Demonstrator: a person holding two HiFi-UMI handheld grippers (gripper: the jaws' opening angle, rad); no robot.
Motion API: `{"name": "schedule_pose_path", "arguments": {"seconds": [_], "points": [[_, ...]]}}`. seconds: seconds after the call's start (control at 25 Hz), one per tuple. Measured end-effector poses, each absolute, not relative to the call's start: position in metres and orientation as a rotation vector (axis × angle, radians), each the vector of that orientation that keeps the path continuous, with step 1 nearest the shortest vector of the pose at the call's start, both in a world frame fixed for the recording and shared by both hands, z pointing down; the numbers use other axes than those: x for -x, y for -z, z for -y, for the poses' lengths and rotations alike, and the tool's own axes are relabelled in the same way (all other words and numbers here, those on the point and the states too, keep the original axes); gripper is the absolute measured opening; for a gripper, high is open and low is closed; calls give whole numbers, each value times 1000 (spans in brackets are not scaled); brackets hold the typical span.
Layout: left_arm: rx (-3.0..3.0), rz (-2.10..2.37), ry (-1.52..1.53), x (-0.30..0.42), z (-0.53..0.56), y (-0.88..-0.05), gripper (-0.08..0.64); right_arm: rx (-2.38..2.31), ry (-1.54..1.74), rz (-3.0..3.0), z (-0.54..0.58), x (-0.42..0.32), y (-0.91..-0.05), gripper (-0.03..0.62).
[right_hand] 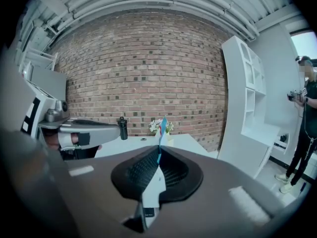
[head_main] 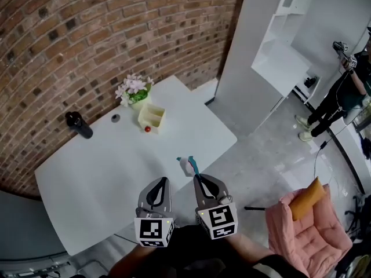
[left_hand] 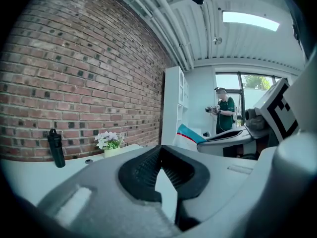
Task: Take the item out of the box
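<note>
Over the worktop (head_main: 104, 172) edge, right hand-held gripper (head_main: 197, 177) pinches a thin packet (head_main: 187, 165) by one end, so it may slip; left hand-held gripper (head_main: 164, 180) closed, empty.

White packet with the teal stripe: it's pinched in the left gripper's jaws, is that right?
Not quite. The white packet is pinched in the jaws of the right gripper, not the left. The right gripper view shows it standing between that gripper's closed jaws; the left gripper has nothing between its own.
</note>
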State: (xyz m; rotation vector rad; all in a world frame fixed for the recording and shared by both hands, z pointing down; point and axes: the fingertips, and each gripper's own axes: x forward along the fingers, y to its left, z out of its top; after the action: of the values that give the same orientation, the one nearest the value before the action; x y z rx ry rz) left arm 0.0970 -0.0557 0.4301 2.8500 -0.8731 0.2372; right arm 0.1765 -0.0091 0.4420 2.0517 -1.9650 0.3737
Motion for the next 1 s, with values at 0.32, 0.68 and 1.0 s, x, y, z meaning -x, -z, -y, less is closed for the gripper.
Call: {"name": "schedule_pose_path", "arguments": {"seconds": [0.32, 0.68, 1.0], "points": [[-2835, 838, -242, -132, 34, -433, 5, -2032, -416, 1967, -16, -210, -448, 5], [-2816, 828, -279, -145, 35, -442, 5, -1996, -440, 1989, -16, -216, -455, 3], [-2808, 822, -280, -140, 40, -447, 5, -1998, -442, 1983, -12, -211, -458, 3]]}}
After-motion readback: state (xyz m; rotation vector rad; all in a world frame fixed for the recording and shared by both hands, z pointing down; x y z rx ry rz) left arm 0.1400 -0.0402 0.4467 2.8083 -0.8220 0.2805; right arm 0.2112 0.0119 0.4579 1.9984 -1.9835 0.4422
